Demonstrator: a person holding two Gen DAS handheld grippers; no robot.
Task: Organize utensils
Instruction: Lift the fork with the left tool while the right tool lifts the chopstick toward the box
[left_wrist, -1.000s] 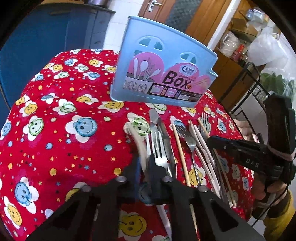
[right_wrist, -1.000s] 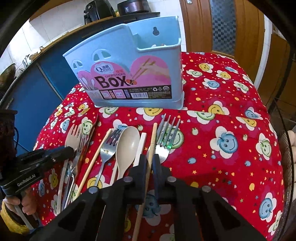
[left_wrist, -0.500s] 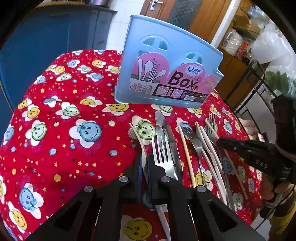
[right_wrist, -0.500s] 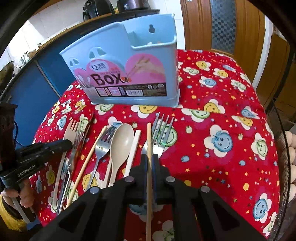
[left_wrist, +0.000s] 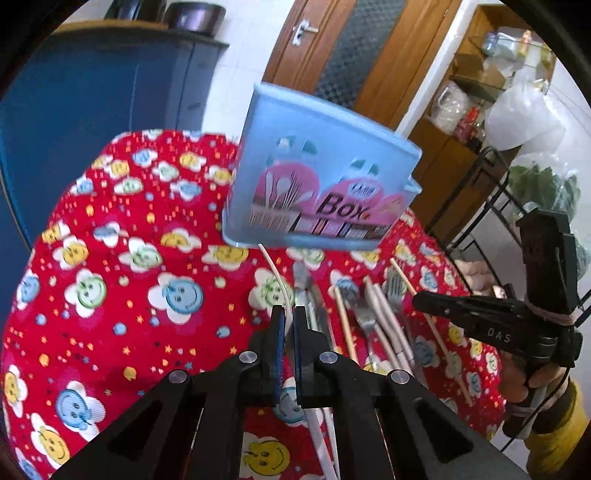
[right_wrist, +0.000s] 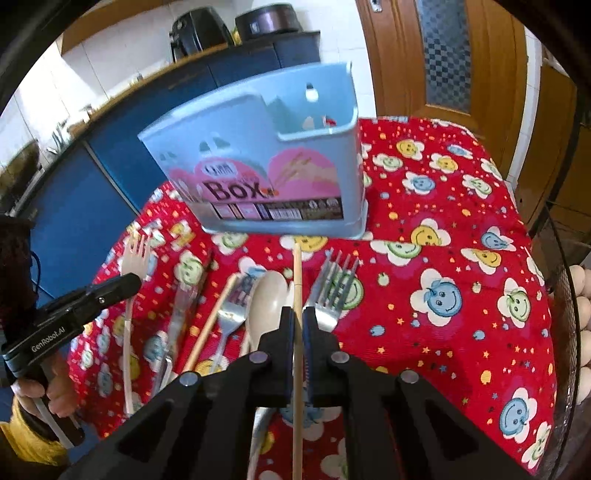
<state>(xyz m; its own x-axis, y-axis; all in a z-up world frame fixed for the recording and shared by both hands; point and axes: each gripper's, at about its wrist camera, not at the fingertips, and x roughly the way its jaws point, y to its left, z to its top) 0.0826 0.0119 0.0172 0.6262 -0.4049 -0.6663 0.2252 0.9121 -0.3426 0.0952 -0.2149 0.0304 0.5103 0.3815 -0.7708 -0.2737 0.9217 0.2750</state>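
Note:
A light blue utensil box (left_wrist: 321, 173) (right_wrist: 258, 158) stands upright at the back of the red smiley tablecloth (left_wrist: 110, 280). My left gripper (left_wrist: 288, 314) (right_wrist: 129, 282) is shut on a cream plastic fork (left_wrist: 275, 273) (right_wrist: 135, 254), seen edge-on and raised off the cloth. My right gripper (right_wrist: 298, 314) (left_wrist: 419, 299) is shut on a wooden chopstick (right_wrist: 297, 273) (left_wrist: 400, 273) that points at the box base. On the cloth between them lie a knife (left_wrist: 306, 291), metal forks (right_wrist: 332, 291) (right_wrist: 232, 306), a cream spoon (right_wrist: 267, 299) and another chopstick (right_wrist: 214, 317).
A blue cabinet (left_wrist: 92, 92) stands behind the table at the left. A black wire rack (left_wrist: 491, 192) with bags stands at the right, and eggs (right_wrist: 580, 306) lie in a wire basket past the table's right edge. Wooden doors close off the back.
My left gripper has risen with the cream fork, lifting it off the cloth. In the right gripper the chopstick has swung straight, in line with the jaws, and points at the box.

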